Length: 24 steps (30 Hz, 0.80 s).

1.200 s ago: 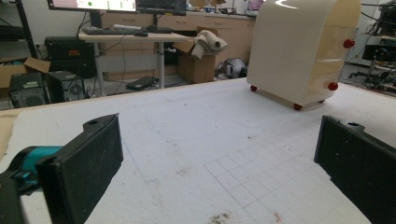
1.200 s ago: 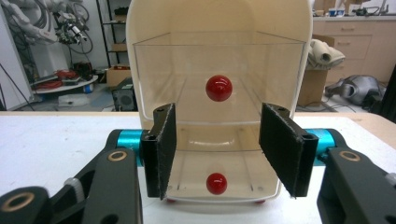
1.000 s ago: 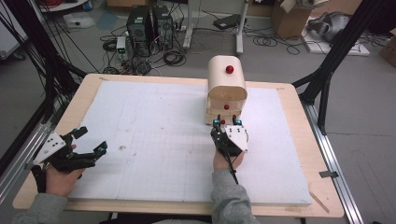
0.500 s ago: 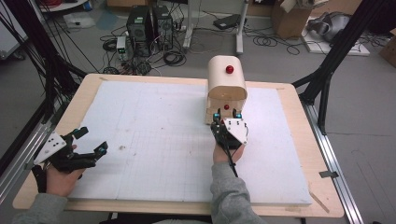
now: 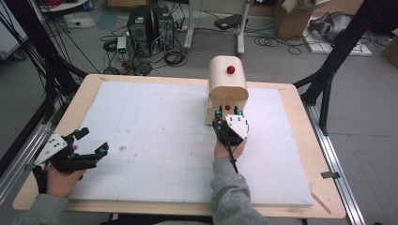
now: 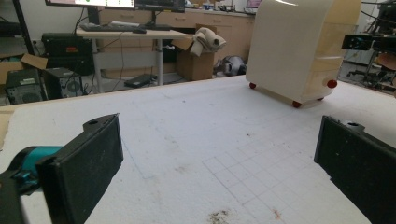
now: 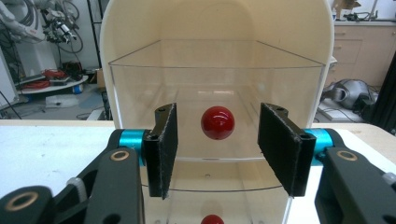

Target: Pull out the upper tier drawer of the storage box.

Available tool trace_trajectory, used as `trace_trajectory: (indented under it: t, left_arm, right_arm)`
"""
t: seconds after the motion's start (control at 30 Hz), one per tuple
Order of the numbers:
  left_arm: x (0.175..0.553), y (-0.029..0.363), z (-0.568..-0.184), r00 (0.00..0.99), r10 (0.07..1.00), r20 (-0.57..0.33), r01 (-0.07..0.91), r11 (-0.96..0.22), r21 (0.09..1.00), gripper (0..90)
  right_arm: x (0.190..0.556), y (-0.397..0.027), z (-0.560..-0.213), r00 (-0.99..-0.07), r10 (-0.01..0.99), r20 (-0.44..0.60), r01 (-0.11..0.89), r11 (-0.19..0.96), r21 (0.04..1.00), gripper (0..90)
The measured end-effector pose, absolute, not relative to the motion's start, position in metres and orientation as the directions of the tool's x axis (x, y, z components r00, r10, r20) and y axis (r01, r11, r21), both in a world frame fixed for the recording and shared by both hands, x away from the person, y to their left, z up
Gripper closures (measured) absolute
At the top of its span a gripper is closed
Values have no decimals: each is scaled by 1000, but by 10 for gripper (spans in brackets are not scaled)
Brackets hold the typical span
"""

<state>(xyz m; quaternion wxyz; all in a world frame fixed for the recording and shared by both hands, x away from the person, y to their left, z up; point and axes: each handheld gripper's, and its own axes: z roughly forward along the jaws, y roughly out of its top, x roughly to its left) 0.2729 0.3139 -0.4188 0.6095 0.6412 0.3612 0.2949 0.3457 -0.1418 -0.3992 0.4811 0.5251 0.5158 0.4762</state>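
A cream arch-topped cabinet (image 5: 227,84) with clear drawers stands on the white foam board (image 5: 155,136), right of centre. Its drawers carry red ball knobs: one red knob (image 7: 217,122) sits level with my right gripper (image 7: 217,147), a lower knob (image 7: 212,220) shows beneath. The right gripper (image 5: 228,114) is open right in front of the cabinet, jaws on either side of the knob without touching it. My left gripper (image 5: 91,143) rests open at the board's near left, holding nothing. From the left gripper (image 6: 215,163), the cabinet (image 6: 299,46) shows far right.
The foam board lies on a wooden table (image 5: 300,108) with metal frame rails (image 5: 333,154) along its sides. Computers and cables (image 5: 150,28) cover the floor beyond the far edge. A small dirt spot (image 5: 123,148) marks the board near the left gripper.
The right gripper has crept slightly forward toward the cabinet's drawer front. The left gripper has stayed put.
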Motion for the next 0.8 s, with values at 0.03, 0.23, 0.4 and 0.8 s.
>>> trace_trajectory:
  t: [0.03, 0.23, 0.4, 0.8]
  left_arm:
    - [273, 314, -419, 565, 823, -62, 104, 3, 995, 17]
    - [273, 313, -419, 567, 821, -65, 105, 6, 994, 17]
    - [273, 313, -419, 568, 820, -68, 109, 7, 994, 17]
    - [273, 313, -419, 570, 819, -70, 110, 8, 994, 17]
  right_arm:
    - [346, -142, -399, 12, 1000, 3, 86, -5, 996, 481]
    - [347, -141, -400, -3, 1000, 4, 91, -4, 996, 595]
    - [348, -141, -401, 9, 1000, -4, 90, 3, 996, 651]
    - [349, -141, -402, 12, 1000, -23, 86, 22, 996, 729]
